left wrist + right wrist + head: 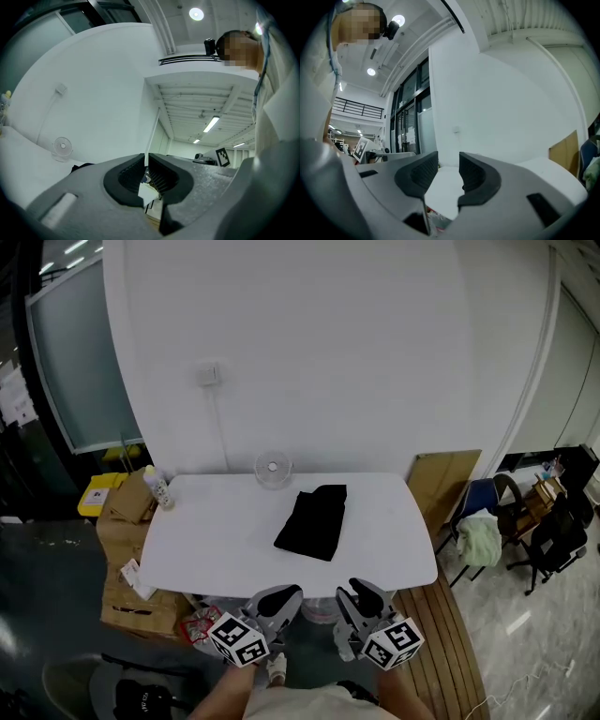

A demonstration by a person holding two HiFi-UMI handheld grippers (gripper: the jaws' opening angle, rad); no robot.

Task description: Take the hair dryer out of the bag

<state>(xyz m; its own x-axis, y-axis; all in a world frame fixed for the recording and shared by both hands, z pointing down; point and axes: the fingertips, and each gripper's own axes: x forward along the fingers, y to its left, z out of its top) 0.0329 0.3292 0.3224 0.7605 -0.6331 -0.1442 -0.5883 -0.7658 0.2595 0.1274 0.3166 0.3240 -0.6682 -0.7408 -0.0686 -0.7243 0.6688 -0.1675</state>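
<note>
— Where's the hair dryer?
— On the white bench point(216, 540) lies the black bag point(314, 521). It's likely hidden inside.
— And my claws?
— Held near you, well short of it. Left claw point(284, 596) is clenched, empty. Right claw point(361, 591) is parted, ready to grab.

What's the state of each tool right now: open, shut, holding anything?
The left tool is shut, holding nothing.
The right tool is open, with nothing between its jaws.

White table point(206, 545) (curved wall point(328, 352) behind).
</note>
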